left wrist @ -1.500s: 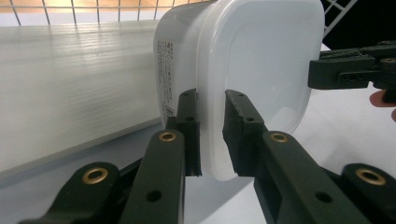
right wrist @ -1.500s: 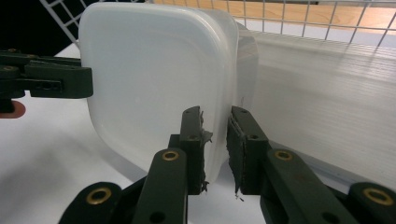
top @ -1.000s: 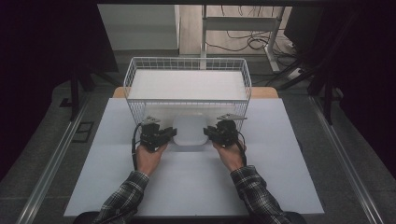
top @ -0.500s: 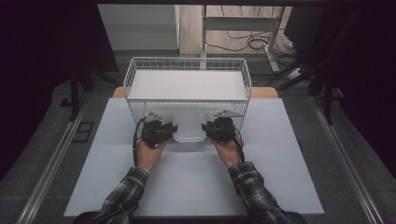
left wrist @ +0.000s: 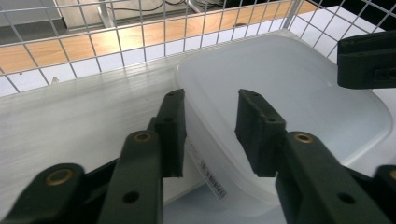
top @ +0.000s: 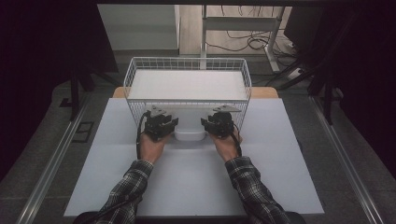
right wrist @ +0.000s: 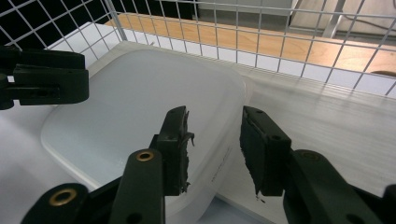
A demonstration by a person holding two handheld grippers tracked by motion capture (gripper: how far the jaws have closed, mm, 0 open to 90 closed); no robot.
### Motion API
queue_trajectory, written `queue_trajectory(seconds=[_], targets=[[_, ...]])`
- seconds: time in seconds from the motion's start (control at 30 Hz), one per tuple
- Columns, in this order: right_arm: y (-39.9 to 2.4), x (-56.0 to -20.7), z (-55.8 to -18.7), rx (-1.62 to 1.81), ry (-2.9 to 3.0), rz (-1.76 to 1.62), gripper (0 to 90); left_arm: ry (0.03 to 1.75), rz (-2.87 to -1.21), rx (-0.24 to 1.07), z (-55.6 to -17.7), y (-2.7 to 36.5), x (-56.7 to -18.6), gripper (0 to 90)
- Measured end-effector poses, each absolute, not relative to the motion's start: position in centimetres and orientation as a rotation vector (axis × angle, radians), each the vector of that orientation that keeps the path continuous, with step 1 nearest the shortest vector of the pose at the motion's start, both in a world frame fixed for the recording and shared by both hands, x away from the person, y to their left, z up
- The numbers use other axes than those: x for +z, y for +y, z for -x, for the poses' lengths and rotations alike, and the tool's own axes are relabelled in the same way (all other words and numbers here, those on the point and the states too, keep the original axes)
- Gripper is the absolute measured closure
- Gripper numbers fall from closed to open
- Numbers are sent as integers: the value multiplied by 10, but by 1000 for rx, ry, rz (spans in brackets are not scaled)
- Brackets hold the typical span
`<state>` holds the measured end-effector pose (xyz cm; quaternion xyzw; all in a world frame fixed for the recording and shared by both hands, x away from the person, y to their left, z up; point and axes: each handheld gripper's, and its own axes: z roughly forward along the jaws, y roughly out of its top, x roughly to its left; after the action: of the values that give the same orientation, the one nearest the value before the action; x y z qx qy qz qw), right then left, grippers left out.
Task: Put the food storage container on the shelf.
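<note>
Between the left gripper [top: 164, 125] and the right gripper [top: 214, 124], a translucent container [top: 189, 135] sat by the wire basket [top: 187, 99], each set of parted jaws straddling an end wall unclamped, so lifting probably remained.

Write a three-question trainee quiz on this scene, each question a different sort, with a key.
1. True or false: the wire basket is stacked on top of the plastic container.
2. Multiple choice: the left gripper has its jaws A) straddling the container's edge, B) gripping the basket wire, C) flat on the table.
3. Fill in: the right gripper sits at the container's ____ end in the high view.

Key: 1 false; 2 A; 3 right.
</note>
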<state>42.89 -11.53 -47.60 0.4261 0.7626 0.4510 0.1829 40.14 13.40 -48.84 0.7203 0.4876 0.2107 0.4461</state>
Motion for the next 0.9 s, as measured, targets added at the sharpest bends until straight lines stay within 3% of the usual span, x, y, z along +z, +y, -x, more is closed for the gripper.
queue_trajectory(seconds=[0.33,0.5,0.9], targets=[[-119,-470,-422,1325,2203,-1149,562,1168,-1765,524,-388,138,-480,430],[-125,-467,-416,1380,2225,-1127,537,1124,-1751,453,-373,145,-480,330],[-133,-465,-395,1445,2272,-1049,354,1080,-1737,374,-331,158,-490,112]])
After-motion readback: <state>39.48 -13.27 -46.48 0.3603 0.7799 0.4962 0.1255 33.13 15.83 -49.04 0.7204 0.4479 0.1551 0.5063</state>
